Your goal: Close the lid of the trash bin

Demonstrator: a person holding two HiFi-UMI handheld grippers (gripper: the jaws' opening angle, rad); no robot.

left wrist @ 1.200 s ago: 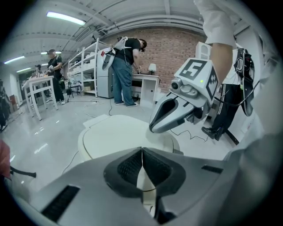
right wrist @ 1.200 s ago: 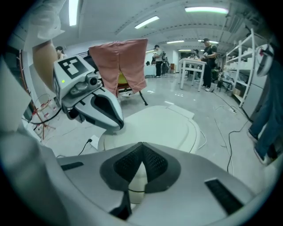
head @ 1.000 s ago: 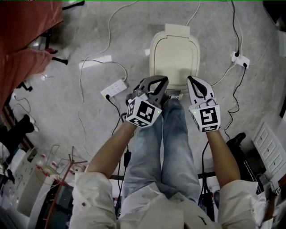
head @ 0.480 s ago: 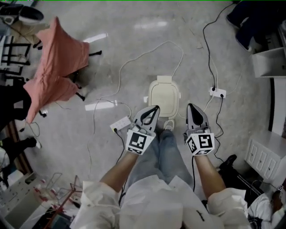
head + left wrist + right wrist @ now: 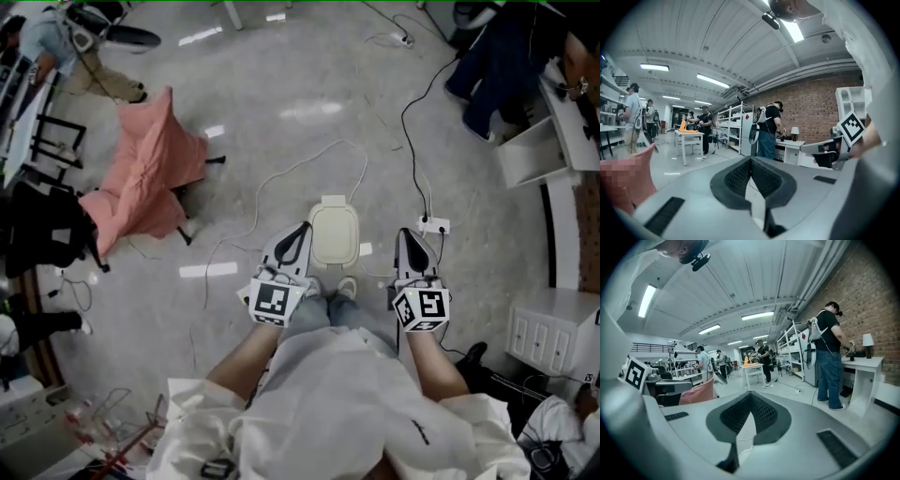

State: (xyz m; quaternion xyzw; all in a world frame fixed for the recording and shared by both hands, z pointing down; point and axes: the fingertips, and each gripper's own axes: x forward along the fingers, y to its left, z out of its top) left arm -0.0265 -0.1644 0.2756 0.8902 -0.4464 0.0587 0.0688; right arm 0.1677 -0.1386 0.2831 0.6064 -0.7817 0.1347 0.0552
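On the polished grey floor (image 5: 281,122), just ahead of the person's feet, the trash bin (image 5: 335,248) stands with its lid (image 5: 334,230) lying flat on the rim. The closing step appears complete.

1. A pink cloth (image 5: 141,178) drapes loosely over a chair, well apart.
2. The left gripper (image 5: 300,231) is empty, its ribbed black pads pressed together.
3. The bin is smooth cream plastic, a rounded rectangle with a tab at its far edge.
4. The right gripper (image 5: 405,234) is likewise closed on nothing.

Both grippers are held well above the bin. The next move seems to call only for confirming that the lid seats evenly.
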